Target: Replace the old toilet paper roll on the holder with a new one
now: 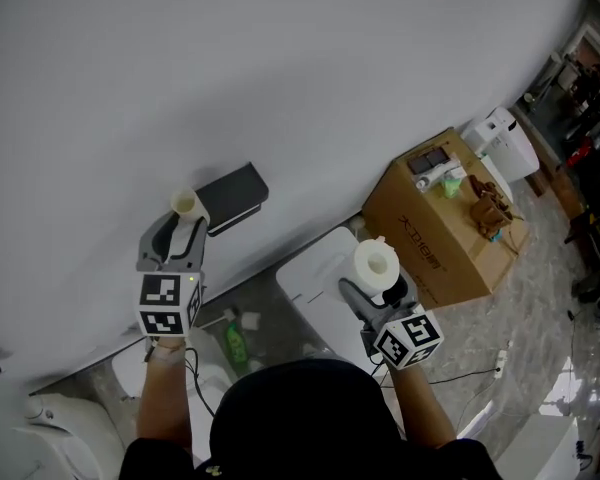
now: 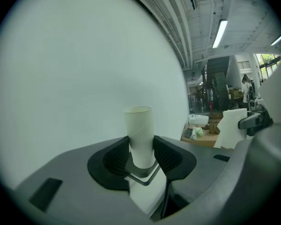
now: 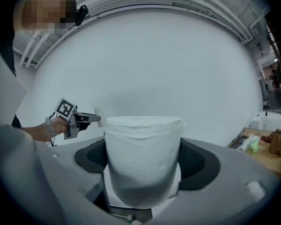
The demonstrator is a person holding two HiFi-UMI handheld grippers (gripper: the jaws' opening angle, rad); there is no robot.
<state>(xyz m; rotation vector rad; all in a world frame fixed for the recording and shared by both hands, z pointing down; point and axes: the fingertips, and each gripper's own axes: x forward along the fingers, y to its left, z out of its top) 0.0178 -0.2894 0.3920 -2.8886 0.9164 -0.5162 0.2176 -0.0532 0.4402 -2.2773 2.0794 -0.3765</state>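
Toilet paper roll, full and white (image 3: 143, 163), is standing upright between the dark fingers (image 3: 199, 161) of the right gripper (image 1: 380, 286), which are spreading wide and pressing on its two sides. Bare off-white cardboard tube (image 2: 140, 135) is sitting upright in the left gripper (image 1: 187, 226), whose fingers (image 2: 113, 161) are clamping its lower part at a narrow gap. Both grippers are pointing at a plain white wall (image 1: 280, 68). The tube is hovering just beside a black box-shaped wall holder (image 1: 232, 196), and the full roll is hanging well to that holder's right. Brown cardboard box (image 1: 435, 228) is resting on the marbled floor (image 1: 520, 318) against the wall.
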